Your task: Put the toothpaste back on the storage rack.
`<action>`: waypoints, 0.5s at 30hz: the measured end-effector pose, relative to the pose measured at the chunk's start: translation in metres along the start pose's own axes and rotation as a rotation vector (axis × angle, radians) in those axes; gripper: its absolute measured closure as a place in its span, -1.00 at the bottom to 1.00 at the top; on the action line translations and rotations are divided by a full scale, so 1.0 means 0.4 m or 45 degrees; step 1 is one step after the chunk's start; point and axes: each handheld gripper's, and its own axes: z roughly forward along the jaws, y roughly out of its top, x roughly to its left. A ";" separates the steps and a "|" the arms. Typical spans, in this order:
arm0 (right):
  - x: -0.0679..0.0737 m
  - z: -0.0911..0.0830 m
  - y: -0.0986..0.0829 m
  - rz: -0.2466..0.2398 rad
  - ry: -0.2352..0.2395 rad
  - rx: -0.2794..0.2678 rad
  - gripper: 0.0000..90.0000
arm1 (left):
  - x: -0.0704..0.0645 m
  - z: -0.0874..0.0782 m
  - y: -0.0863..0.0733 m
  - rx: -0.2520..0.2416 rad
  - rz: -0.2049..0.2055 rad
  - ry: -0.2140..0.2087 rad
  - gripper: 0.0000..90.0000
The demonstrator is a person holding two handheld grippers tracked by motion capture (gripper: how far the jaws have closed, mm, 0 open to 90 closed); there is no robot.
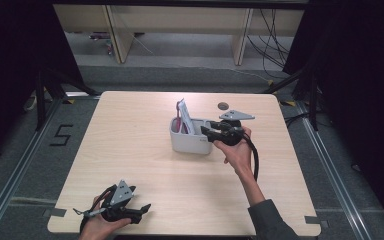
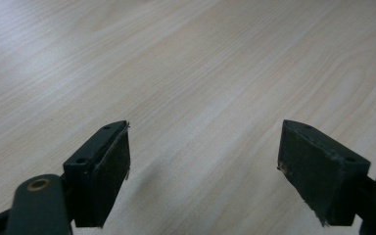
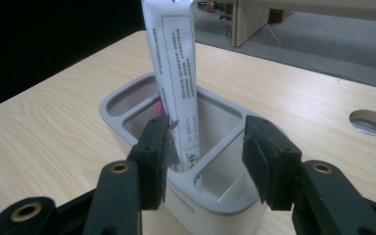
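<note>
A white holder (image 1: 190, 141) with grey-rimmed compartments (image 3: 225, 200) stands at the table's middle. A white tube (image 1: 185, 116) printed with text (image 3: 176, 83) stands upright in its middle compartment, and something pink (image 1: 179, 122) sits beside it. My right gripper (image 1: 209, 131) hovers at the holder's right end, open; in the right gripper view (image 3: 208, 147) its jaws stand either side of the near compartment with nothing between them. My left gripper (image 1: 141, 211) rests near the front left edge, open over bare wood (image 2: 203, 147).
A round cable hole (image 1: 223, 105) lies in the table (image 1: 130, 150) behind the holder. Wooden furniture legs and loose cables stand on the floor beyond the far edge. Dark curtains flank both sides.
</note>
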 end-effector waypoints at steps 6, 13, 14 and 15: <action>-0.002 -0.009 -0.003 -0.013 0.009 -0.009 0.18 | 0.000 -0.001 0.001 0.007 0.005 0.006 -0.57; -0.002 -0.026 -0.009 0.023 -0.003 0.005 0.05 | -0.001 -0.003 0.001 0.019 -0.002 -0.009 -0.57; -0.002 -0.026 -0.009 0.023 -0.003 0.005 0.05 | -0.001 -0.003 0.000 0.012 0.004 -0.006 -0.57; -0.006 -0.030 -0.013 0.009 -0.012 -0.007 0.02 | -0.001 -0.006 0.001 0.018 0.007 -0.004 -0.57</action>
